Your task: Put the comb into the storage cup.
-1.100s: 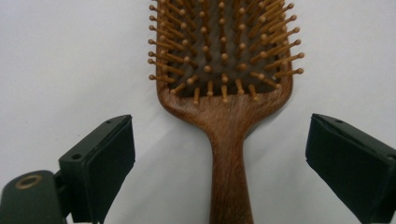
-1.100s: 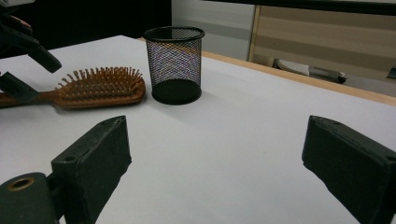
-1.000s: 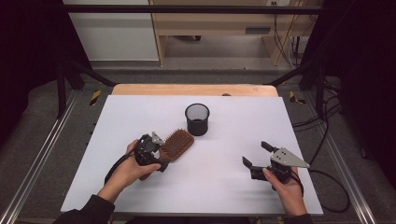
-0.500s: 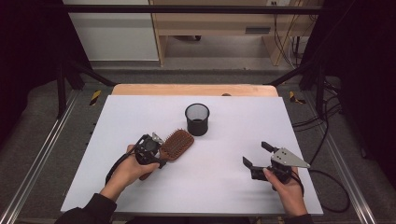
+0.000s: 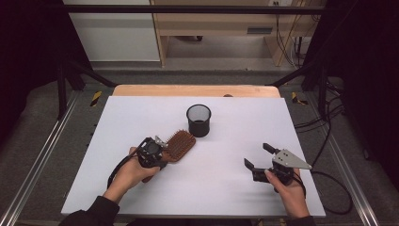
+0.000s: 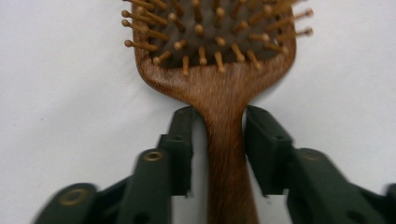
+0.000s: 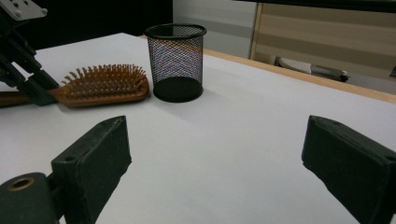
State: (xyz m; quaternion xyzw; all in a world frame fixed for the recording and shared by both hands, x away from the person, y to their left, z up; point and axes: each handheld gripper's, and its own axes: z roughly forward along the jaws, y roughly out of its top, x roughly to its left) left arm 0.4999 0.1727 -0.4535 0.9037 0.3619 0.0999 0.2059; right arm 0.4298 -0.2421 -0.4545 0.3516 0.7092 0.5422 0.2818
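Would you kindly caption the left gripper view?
Left tongs closing around the wooden hairbrush handle on the white table.

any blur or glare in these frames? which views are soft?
High view: sharp, even light, dark surroundings. Left gripper view: hairbrush slightly soft, jaws blurred at the bottom edge. Right gripper view: near jaws soft, mesh cup crisp, soft shadow under it; no glare.

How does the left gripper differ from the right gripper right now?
The left gripper has just been closing around the hairbrush handle; the right gripper gapes wide with nothing between its jaws. Left sits beside the brush, right apart. Both are hand-held over the table.
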